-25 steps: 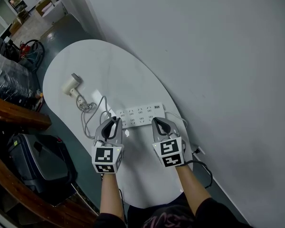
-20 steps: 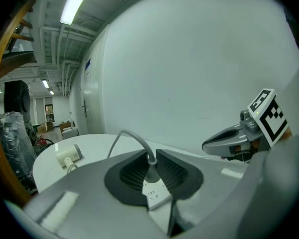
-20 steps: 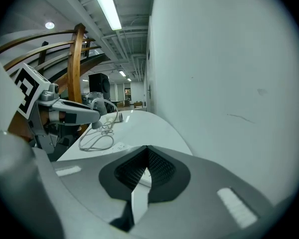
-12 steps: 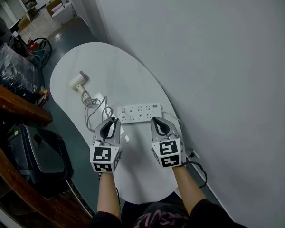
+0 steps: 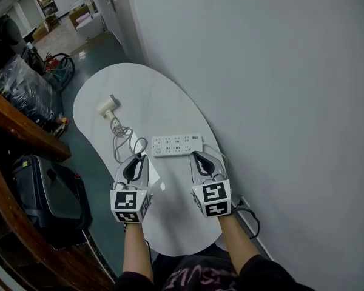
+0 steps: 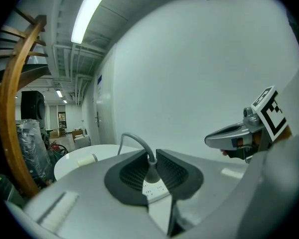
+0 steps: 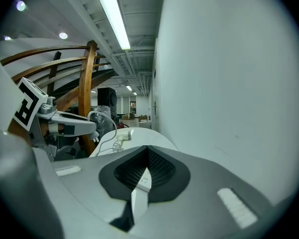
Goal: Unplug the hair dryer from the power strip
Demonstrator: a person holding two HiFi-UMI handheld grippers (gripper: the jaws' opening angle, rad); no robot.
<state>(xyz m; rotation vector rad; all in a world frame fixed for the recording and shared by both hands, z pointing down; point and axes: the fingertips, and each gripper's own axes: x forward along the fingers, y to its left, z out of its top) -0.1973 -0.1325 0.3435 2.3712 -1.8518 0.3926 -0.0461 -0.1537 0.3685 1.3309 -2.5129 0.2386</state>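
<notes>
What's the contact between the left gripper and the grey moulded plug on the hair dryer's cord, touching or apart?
Touching. In the left gripper view, the left gripper has its jaws pressed on both sides of the grey plug, whose cord arches up.

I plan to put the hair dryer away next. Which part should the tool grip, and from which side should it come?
Grip the hair dryer by its handle, the slim part that points toward you and runs into the cord. Come down from above with the jaws across it: the dryer lies flat on the table, and its head looks too wide.
</notes>
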